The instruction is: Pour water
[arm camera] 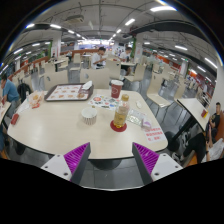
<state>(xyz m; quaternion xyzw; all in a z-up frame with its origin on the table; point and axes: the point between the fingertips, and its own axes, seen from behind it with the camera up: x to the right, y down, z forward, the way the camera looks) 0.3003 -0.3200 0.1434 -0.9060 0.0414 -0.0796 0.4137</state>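
Both gripper [110, 160] fingers stand wide open, holding nothing, near the smooth round table's [60, 130] edge, bottle [120, 113] ahead.

Lighting: bright, even, from ceiling strips [128, 21] across upper frame. Table [60, 125]: soft sheen at centre, faint shadows. Distortion: strong fisheye bend at edges. Focus: far background soft, small detail unreadable.

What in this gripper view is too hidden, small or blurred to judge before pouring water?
- Bottle, gripper view: too small to tell water level or whether capped.
- Red cup: inside hidden by its wall.
- Tray: contents too small to identify.
- Gripper: open, holding nothing.
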